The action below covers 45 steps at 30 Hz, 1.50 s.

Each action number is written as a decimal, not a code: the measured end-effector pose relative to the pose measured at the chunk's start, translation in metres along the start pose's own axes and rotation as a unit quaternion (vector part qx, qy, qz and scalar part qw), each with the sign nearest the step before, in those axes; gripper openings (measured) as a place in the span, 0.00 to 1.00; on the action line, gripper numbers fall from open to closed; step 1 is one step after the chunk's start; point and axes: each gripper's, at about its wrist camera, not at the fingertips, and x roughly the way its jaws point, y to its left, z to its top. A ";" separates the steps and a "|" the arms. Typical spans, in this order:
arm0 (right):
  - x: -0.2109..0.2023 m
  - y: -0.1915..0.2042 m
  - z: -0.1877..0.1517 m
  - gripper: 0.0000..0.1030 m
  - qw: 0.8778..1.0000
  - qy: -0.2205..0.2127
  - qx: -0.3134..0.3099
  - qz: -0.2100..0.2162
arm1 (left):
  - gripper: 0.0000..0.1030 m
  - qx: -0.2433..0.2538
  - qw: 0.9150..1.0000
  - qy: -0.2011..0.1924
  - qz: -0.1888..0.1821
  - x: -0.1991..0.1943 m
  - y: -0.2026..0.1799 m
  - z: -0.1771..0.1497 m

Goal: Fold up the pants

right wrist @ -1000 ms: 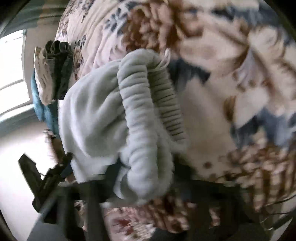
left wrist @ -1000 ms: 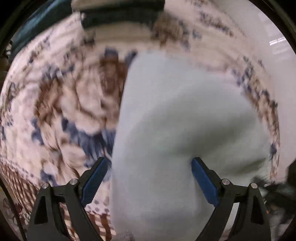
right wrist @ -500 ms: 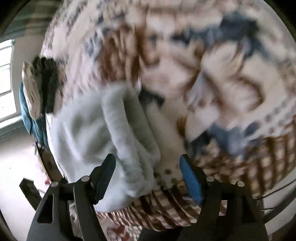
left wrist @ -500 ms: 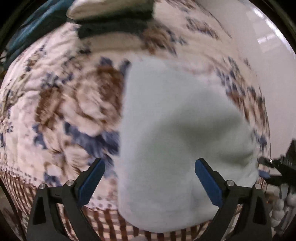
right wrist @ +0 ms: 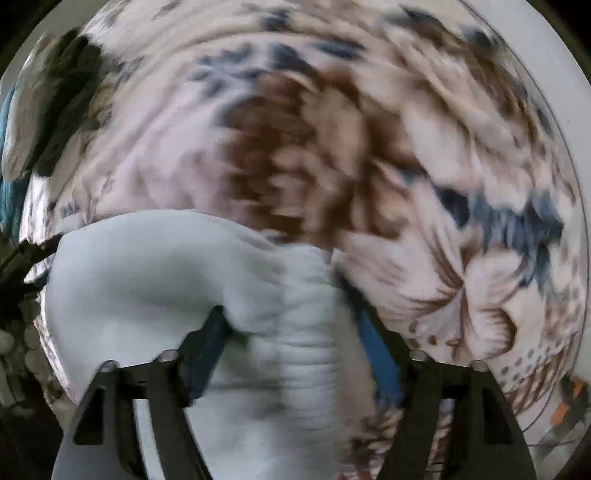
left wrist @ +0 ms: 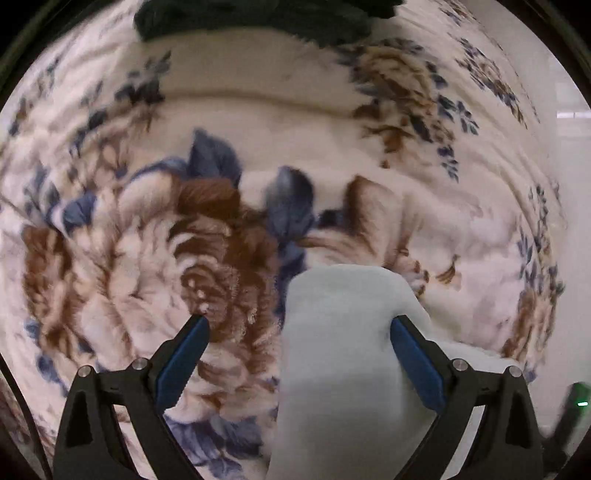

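Flowered bedding (left wrist: 258, 122) fills the left view, where the pale pants (left wrist: 343, 369) lie bunched on the bed beneath the left claw (left wrist: 297, 341), spread wide and gripping nothing. From the right view, the right claw (right wrist: 291, 325) has just been opening, the ribbed waistband (right wrist: 306, 332) loose between its jaws, so I'd say the folding looks near done, with perhaps only smoothing left.

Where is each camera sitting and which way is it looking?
Left wrist: on the left gripper, looking down at the blanket and pants; its own open fingers show.
Right wrist: on the right gripper, looking steeply down at the pants' waistband; jaws just opened around it.
Shared: pants, blanket, dark clothes at the far edge.
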 end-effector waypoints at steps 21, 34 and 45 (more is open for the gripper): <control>0.099 0.250 0.099 0.30 0.951 0.227 -0.007 0.211 | 0.96 -0.119 0.987 -0.006 -0.107 -0.015 0.085 -0.061; -0.033 0.190 0.096 0.83 0.981 -0.003 -0.073 0.177 | 0.95 -0.051 0.982 0.023 -0.179 -0.030 0.072 -0.064; -0.046 -0.024 -0.033 0.86 0.997 0.017 0.052 0.046 | 0.95 0.053 0.989 0.018 -0.140 -0.049 0.004 -0.121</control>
